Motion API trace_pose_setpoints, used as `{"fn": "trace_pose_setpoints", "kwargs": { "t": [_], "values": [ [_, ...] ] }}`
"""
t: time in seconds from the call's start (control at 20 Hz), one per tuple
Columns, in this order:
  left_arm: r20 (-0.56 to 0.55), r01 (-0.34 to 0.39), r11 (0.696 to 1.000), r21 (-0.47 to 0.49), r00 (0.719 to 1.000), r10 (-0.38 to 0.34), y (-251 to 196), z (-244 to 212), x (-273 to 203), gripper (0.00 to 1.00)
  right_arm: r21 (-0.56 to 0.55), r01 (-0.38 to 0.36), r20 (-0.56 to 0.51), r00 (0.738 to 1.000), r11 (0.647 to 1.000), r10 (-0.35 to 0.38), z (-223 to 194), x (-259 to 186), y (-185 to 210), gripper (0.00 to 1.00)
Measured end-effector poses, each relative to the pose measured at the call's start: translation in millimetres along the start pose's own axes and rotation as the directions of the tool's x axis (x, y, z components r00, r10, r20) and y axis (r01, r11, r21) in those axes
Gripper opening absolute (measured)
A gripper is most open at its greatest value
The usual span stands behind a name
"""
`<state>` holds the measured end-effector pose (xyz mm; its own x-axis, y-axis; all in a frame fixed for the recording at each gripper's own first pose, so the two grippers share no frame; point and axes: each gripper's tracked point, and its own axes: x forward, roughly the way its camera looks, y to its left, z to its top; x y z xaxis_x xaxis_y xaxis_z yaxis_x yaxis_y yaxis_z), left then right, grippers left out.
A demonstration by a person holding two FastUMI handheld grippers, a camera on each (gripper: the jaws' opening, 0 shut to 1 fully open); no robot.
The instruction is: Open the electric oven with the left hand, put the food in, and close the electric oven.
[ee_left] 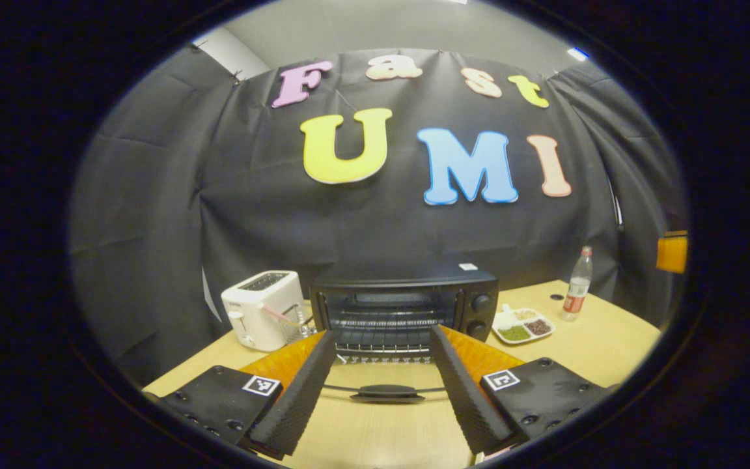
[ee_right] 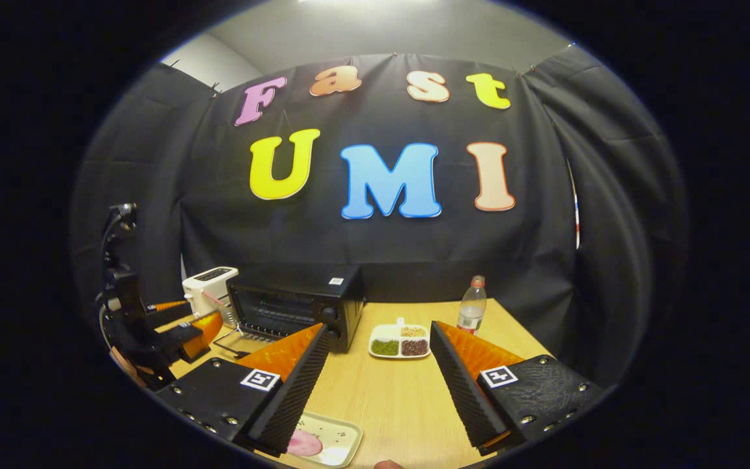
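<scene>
Fingers of the left gripper [ee_left: 381, 384] are spread wide and grasp nothing; the electric oven [ee_left: 404, 306] sits dead ahead between them, its glass door [ee_left: 381, 381] already swung down flat toward the camera, handle [ee_left: 387, 391] lying crosswise just between the fingertips. Cavity and wire rack [ee_left: 383, 339] are exposed behind the door

Right gripper [ee_right: 378, 384] fingers also released, holding nothing. Food is a pink slice on a small white speckled tray [ee_right: 329, 441], on the bench [ee_right: 388, 397] just below and beside the right gripper's left finger [ee_right: 293, 384], so nearer this hand than the other. From the right gripper view the oven [ee_right: 297, 303] lies ahead-left of the tray, front face angled away; left gripper [ee_right: 183, 335] hangs in front of the oven door

Relative to the oven: white toaster [ee_left: 263, 309] to its left, sectioned dish [ee_left: 522, 324] of beans to its right, bottle [ee_left: 577, 293] further right

Judgement: opening looks done; next is the right hand dropping onto the tray, gripping across a short edge, then carrying it forward-left into the cavity. Risk: clipping the lowered door or the left gripper parked in that path; left should clear first
</scene>
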<state>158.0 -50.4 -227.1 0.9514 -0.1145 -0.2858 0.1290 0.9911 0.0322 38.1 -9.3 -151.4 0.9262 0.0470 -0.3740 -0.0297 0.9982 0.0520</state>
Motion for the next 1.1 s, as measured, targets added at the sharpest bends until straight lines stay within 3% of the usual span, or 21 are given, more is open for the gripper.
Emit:
{"fn": "trace_pose_setpoints", "kwargs": {
  "t": [0.25,0.4,0.55,0.8,1.0,1.1],
  "values": [
    [0.091,-0.018,1.0,-0.018,0.996,0.019,10.5,55.6,-41.9,0.98,0.048,-0.107,-0.155,0.981,0.993,0.113,-42.0,-0.2,16.2,0.96],
    [0.134,-0.036,0.999,-0.013,0.99,0.038,17.5,79.7,-64.8,1.0,0.1,-0.165,-0.252,0.95,0.981,0.186,-69.7,2.1,25.4,0.96],
    [0.155,-0.057,0.998,0.0,0.986,0.056,23.4,90.9,-84.8,1.0,0.205,-0.192,-0.359,0.898,0.96,0.256,-101.5,-0.1,34.7,0.98],
    [0.15,-0.084,0.996,-0.018,0.985,0.086,34.5,92.0,-108.5,1.0,0.318,-0.195,-0.511,0.789,0.928,0.341,-148.6,-5.3,45.9,0.98],
    [0.149,-0.118,0.992,-0.039,0.981,0.122,48.1,91.2,-122.8,1.0,0.384,-0.17,-0.601,0.7,0.908,0.385,-181.0,-7.5,52.1,0.99],
    [0.148,-0.13,0.991,-0.046,0.98,0.135,52.7,89.9,-127.6,1.0,0.397,-0.15,-0.632,0.671,0.905,0.388,-192.7,-5.8,51.5,0.98]
  ]
}}
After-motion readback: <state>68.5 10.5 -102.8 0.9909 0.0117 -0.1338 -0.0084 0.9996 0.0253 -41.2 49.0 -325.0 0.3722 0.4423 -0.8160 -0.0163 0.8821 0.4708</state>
